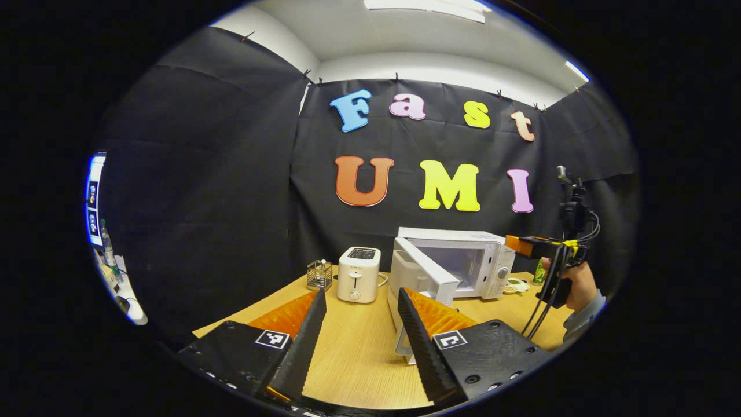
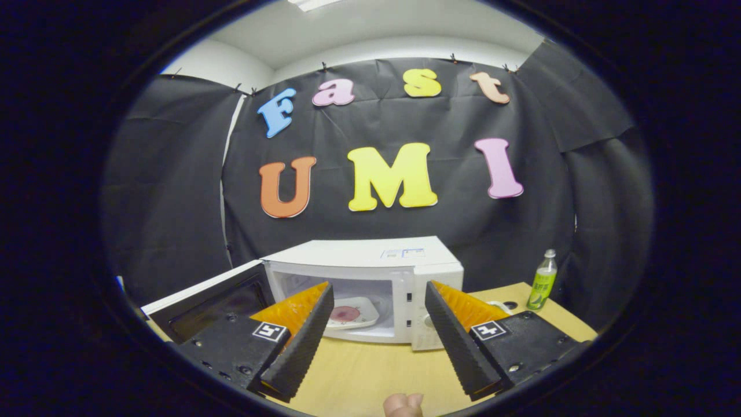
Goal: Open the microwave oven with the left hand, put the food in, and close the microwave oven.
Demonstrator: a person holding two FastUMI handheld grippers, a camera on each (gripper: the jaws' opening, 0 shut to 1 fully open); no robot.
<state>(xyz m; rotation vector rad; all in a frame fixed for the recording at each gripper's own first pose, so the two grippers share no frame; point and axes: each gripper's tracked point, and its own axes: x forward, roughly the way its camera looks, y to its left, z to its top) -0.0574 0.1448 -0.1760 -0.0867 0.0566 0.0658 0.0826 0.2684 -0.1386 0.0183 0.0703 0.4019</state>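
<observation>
Two of the three steps look done, judging by how things lie: the microwave oven (image 2: 370, 284) stands open at the back edge of the bench (image 2: 359, 376), its door (image 2: 208, 304) swung wide to the left, and the food, a plate (image 2: 350, 315) with something pinkish on it, lies inside the cavity. Closing the door is what remains. The left gripper (image 1: 359, 336) hangs over the front of the bench with its fingers spread and nothing between them, close to the outer edge of the door (image 1: 419, 278), so it seems well placed to push it shut. The right gripper (image 2: 376, 330) faces the open cavity, likewise spread wide and empty. A toaster (image 1: 359, 275) and a small wire holder (image 1: 319, 274) stand to the door's left, apart from its swing. A green bottle (image 2: 542, 281) stands at the back right corner, and a small dish (image 1: 515, 285) beside the oven; neither blocks the door.
</observation>
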